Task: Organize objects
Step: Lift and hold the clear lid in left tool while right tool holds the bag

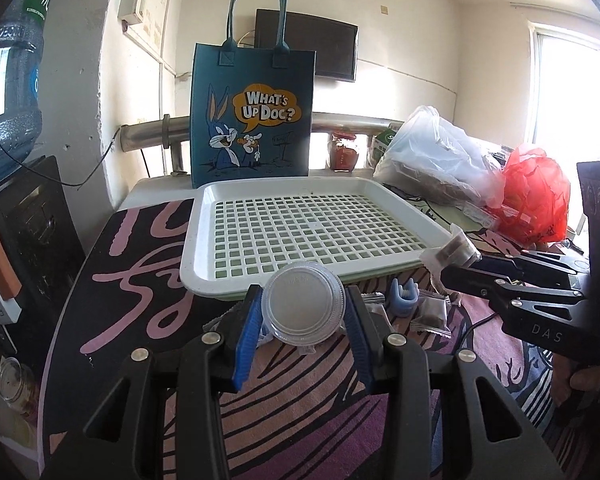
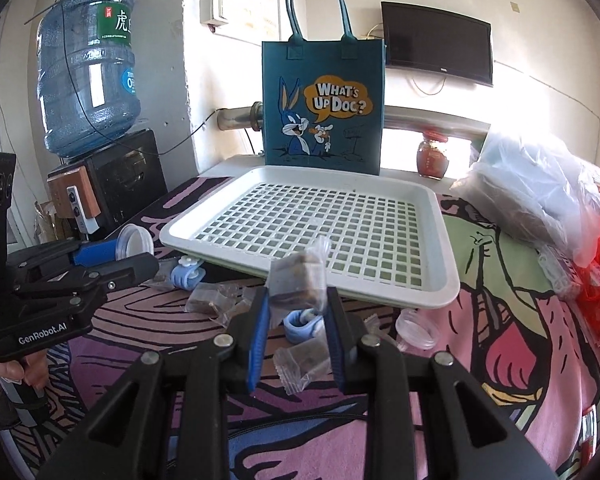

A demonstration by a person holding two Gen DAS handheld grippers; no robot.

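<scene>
My left gripper is shut on a round clear plastic lid, held just above the patterned cloth in front of the white grid tray. My right gripper is shut on a clear packet with a brown block inside, lifted near the white grid tray's front edge. In the left wrist view the right gripper comes in from the right with the packet. In the right wrist view the left gripper shows at the left with the lid. Several more packets, blue clips and a clear lid lie on the cloth.
A blue cartoon tote bag stands behind the tray. Clear and red plastic bags pile up at the right. A water jug on a black cabinet stands at the left, and a red jar sits by the back rail.
</scene>
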